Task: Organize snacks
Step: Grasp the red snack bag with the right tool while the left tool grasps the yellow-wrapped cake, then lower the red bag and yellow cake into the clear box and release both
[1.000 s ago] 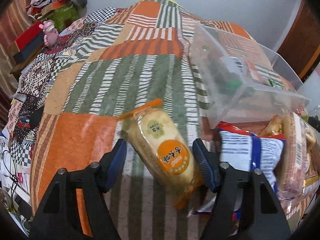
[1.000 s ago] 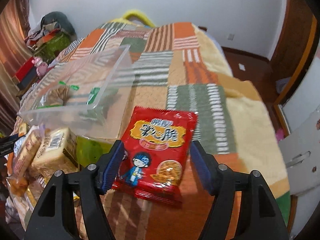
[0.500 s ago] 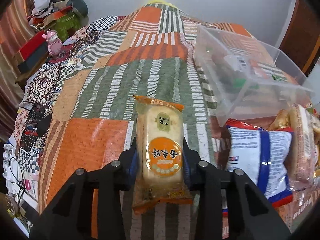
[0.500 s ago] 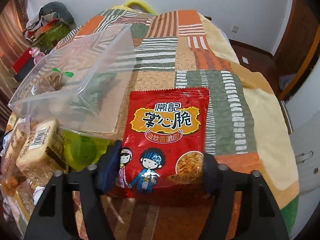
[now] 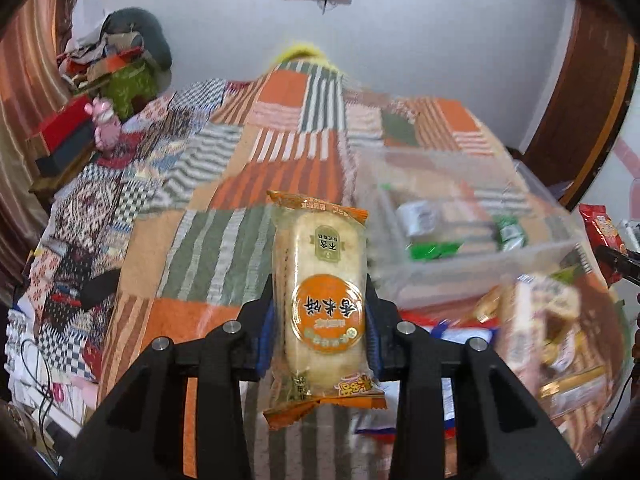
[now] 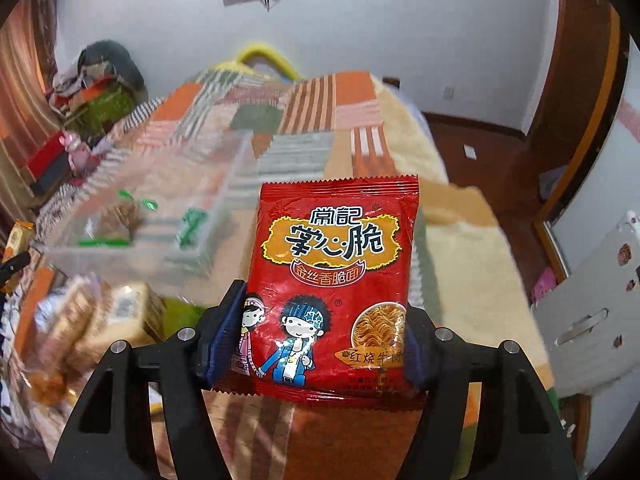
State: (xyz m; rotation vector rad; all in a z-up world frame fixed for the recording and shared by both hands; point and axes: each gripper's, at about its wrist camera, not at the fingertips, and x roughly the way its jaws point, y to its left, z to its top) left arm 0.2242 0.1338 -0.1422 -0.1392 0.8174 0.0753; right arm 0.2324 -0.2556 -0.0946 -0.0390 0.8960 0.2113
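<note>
Two packets lifted at once above a quilt-covered bed [image 5: 248,168], each in its own claw. The left claw [image 5: 320,320] is clenched on a rice-cracker packet [image 5: 322,280], its pads pressing the long sides near the lower half, so the packet stands upright along the fingers with its orange-sealed top end free. The right claw [image 6: 316,336] is clamped across the lower part of a red noodle-snack packet [image 6: 332,276], gripping its side edges; the wide, flat bag therefore fans upward, printed face toward the camera. Both packets hang clear of the bedding. A clear plastic bin [image 5: 472,240] sits on the bed between the two views, right of the left claw and left of the right one, already holding a few green-wrapped items [image 5: 434,250]. A heap of unsorted snacks [image 5: 536,328] lies just in front of the bin's near wall. Judged from this layout, the bin is the likely destination, and the edge grips leave each packet's upper end free to enter it first. The surroundings are motion-blurred, so finer detail in the bin cannot be told.
</note>
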